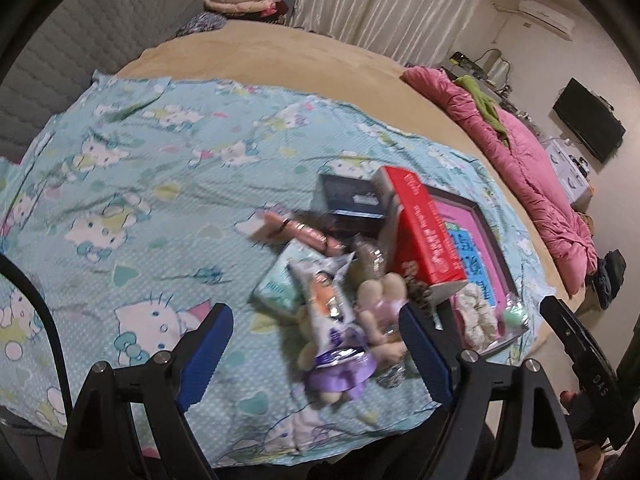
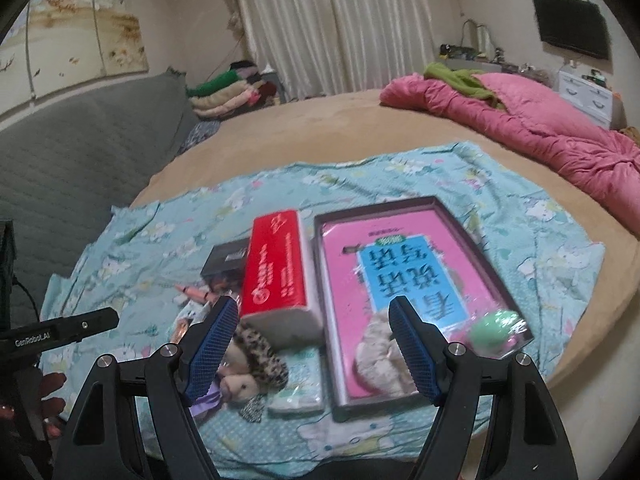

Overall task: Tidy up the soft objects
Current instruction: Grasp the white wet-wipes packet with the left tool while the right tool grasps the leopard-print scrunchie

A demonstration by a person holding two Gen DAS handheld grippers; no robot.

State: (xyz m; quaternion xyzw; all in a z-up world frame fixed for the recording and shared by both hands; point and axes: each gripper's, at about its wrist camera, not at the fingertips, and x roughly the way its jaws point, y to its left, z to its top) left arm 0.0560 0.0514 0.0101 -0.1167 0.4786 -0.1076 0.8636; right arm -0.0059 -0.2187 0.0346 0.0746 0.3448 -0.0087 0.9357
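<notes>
Left wrist view: my left gripper (image 1: 316, 344) hung w/ jaws wide apart, gripping nothing, above a heap on the bed sheet (image 1: 132, 184): plush doll (image 1: 340, 368), snack packet (image 1: 324, 292), red box (image 1: 420, 232). Risk as I judged it: closing there could've caught the packet along w/ the doll, since they overlap

Right wrist view: right gripper (image 2: 310, 344) also spread, empty, over the tray (image 2: 432, 276) holding a pink book (image 2: 384, 256). Green ball (image 2: 496, 328) at the tray's corner looked liable to roll off if nudged

Plush dolls (image 1: 352, 344) lie heaped beside the red tissue pack (image 2: 276, 268).
</notes>
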